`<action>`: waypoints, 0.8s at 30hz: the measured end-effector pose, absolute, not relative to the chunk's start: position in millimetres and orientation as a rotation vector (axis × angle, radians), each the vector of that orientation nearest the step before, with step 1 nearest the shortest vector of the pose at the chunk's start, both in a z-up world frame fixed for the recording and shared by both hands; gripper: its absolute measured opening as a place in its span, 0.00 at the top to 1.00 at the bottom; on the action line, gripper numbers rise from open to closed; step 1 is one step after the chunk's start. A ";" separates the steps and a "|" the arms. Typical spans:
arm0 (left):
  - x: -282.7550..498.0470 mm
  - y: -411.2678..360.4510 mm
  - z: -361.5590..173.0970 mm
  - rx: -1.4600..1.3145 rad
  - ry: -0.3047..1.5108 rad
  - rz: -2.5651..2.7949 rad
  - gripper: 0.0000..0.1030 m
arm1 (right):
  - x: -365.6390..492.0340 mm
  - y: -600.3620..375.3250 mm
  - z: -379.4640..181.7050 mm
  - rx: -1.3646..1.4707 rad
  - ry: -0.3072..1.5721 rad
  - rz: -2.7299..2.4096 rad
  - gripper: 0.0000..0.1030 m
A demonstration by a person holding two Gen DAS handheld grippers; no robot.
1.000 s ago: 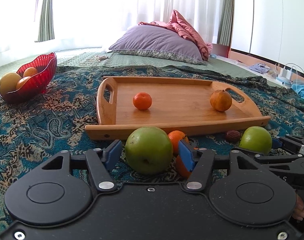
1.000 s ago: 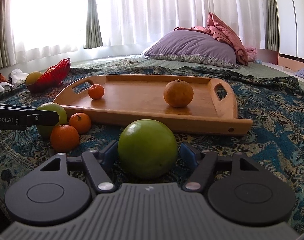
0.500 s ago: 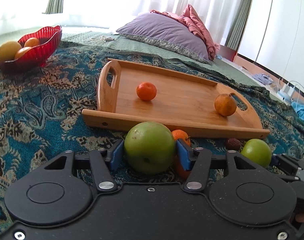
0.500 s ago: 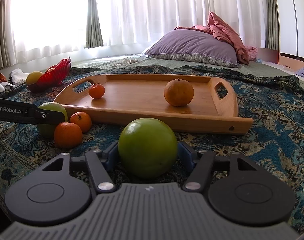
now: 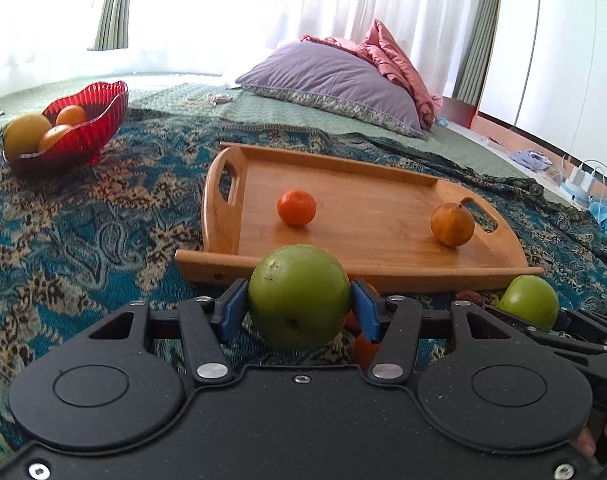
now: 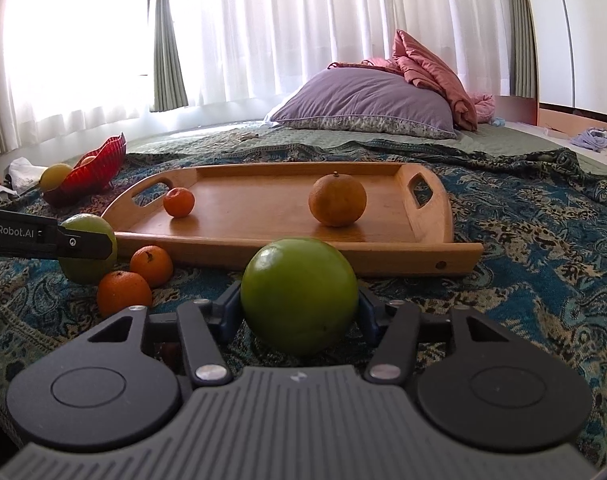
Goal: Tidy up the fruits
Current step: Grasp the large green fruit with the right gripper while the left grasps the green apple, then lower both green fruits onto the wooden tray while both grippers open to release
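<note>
Left gripper clamps one round green fruit, right gripper, jaws just closing, pinches another; lift straight, clear wooden tray's front rim just ahead, release gently.

A bed carries everything. A patterned teal throw covers its near part, over a green quilt that shows toward the far edge. A wooden tray lies mid-throw. A red bowl sits toward the left edge, a yellow fruit against it. Two oranges rest on the throw just before the tray's left end, touching each other. A small dark fruit lies before the tray's right end. A purple pillow and a pink blanket lie on the quilt near the far edge, the blanket bunched against the pillow.
</note>
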State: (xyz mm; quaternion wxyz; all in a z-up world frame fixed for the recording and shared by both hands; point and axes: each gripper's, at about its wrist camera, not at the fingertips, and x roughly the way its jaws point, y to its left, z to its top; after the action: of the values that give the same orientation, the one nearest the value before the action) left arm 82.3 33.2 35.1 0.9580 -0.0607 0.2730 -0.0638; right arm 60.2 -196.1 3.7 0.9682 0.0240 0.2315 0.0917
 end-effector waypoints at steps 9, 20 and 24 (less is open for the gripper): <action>101.5 20.5 55.0 -0.096 0.508 -0.158 0.48 | 85.6 -206.6 26.2 0.061 0.458 0.140 0.41; 140.0 -3.7 62.9 -0.056 0.514 -0.190 0.48 | 144.0 -218.3 34.9 -0.041 0.496 0.014 0.41; 155.4 -12.7 59.0 -0.029 0.536 -0.193 0.48 | 160.5 -222.5 30.7 -0.042 0.533 -0.012 0.41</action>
State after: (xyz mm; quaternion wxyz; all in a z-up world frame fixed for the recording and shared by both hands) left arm 155.4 -12.7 59.0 0.9597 -0.0143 0.2642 -0.0951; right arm 160.5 -222.5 30.7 0.9645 -0.0208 0.2631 -0.0060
